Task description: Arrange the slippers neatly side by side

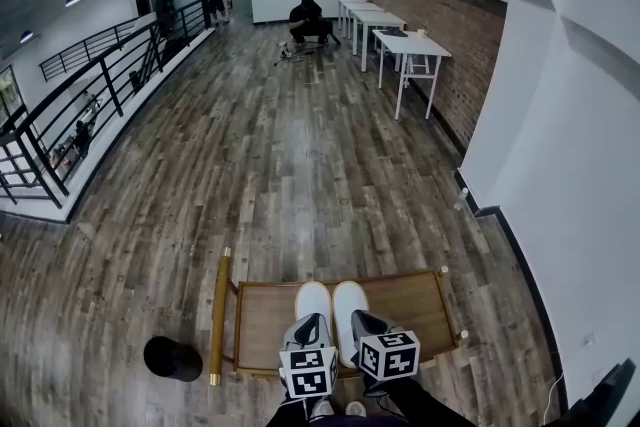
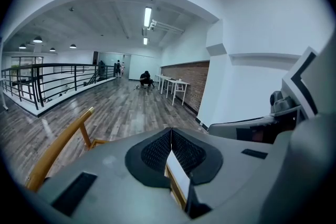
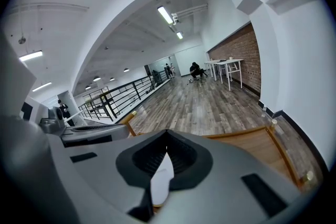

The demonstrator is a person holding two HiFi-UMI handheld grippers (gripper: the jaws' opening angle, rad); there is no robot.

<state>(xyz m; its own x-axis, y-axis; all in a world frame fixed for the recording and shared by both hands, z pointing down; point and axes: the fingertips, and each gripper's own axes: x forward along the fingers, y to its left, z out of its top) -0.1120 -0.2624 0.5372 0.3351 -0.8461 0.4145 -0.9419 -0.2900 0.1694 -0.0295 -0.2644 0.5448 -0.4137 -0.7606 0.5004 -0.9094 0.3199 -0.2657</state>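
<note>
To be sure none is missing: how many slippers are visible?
2, side by side on the wooden rack: left slipper in the left gripper, right slipper in the right gripper. None seems hidden.

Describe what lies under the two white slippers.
A low wooden rack carries the left slipper and right slipper. Their heel ends are covered by the left gripper and right gripper.
</note>
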